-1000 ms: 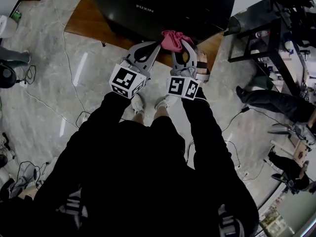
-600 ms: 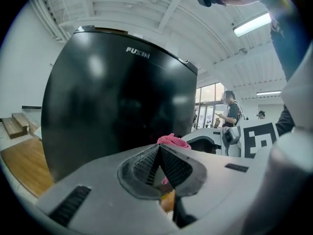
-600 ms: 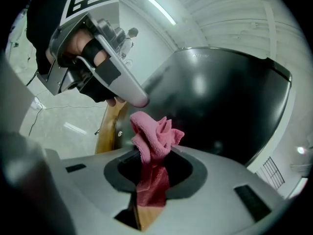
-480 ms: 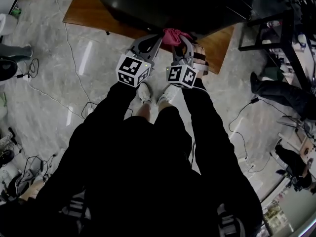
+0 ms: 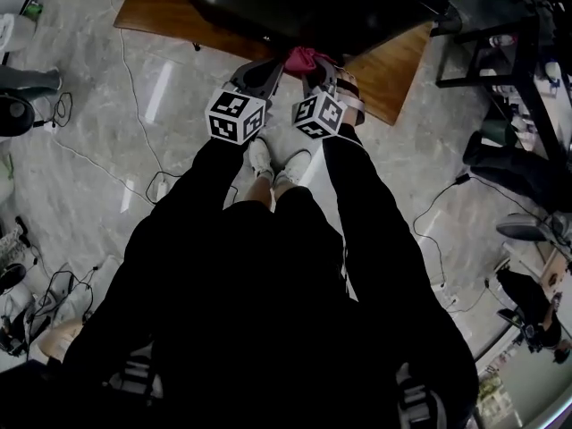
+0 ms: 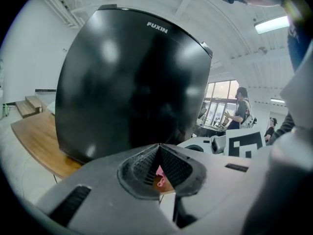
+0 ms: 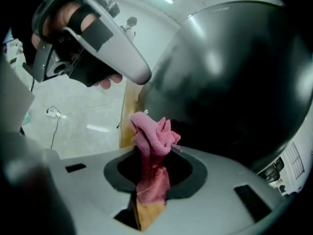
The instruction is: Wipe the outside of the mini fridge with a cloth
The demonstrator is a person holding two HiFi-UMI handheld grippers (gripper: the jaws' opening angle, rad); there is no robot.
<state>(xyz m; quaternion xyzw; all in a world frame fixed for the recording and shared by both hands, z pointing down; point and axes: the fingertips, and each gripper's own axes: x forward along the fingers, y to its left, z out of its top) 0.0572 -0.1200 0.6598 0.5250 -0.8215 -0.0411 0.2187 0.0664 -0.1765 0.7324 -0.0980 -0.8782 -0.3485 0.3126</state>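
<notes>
Wooden board (image 5: 161,12) carries the fridge (image 6: 127,82). Before the fridge, right gripper (image 7: 150,170) pinches a pink cloth (image 7: 151,133); left gripper (image 6: 159,148) jaws are pressed together, empty

Indoor, evenly lit, no hard shadows. Head view: white glare streaks on the polished grey marble floor (image 5: 159,92); the person's black clothing (image 5: 268,311) crushes to flat black with no detail. Left gripper view: the long ceiling strip light (image 6: 271,24) and bright window (image 6: 218,98) are both blown out, and the glossy black mini fridge (image 6: 132,77) carries soft white highlights. Both gripper views have heavy fisheye, black vignette at corners and soft grey foreground near the lens. Crumpled pink cloth (image 7: 152,143) is sharp in the right gripper view.
</notes>
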